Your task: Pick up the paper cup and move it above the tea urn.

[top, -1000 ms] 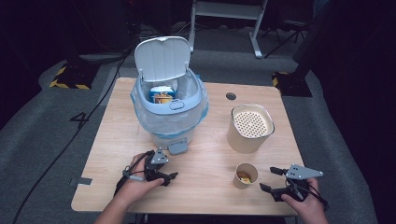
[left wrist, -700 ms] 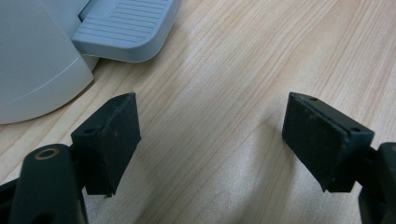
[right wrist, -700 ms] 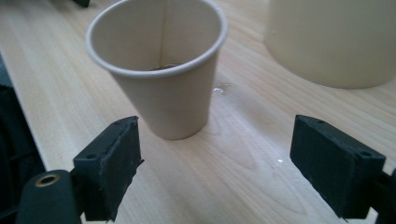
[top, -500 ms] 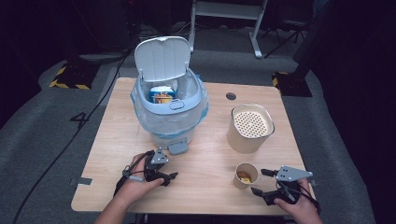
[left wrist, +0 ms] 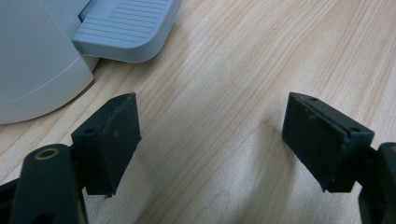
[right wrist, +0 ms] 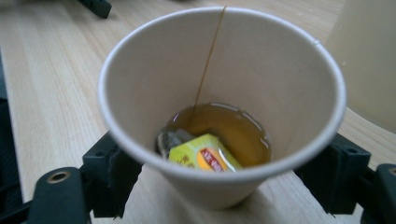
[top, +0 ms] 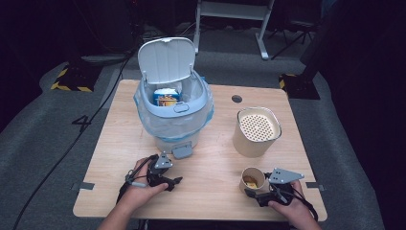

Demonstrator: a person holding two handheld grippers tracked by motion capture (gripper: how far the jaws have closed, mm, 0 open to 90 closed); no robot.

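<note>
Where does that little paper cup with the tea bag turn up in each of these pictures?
High view: the paper cup stands near the table's front edge, right of centre, just left of the right gripper.
Left gripper view: wooden table and the bin's pedal; the cup is not in it.
Right gripper view: the cup sits centred between the jaws.
Shared landmark: the wooden table.

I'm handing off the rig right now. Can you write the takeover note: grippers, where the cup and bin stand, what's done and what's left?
Right gripper: open, jaws on either side of the paper cup, not yet clamped. The cup holds tea and a tea bag.
Left gripper: open, empty, resting on the table beside the bin's pedal.
Bin: lid up, rubbish inside. Strainer container stands behind the cup.
Done: cup approached. Left: grasp it, then probably drain and bin it.
</note>
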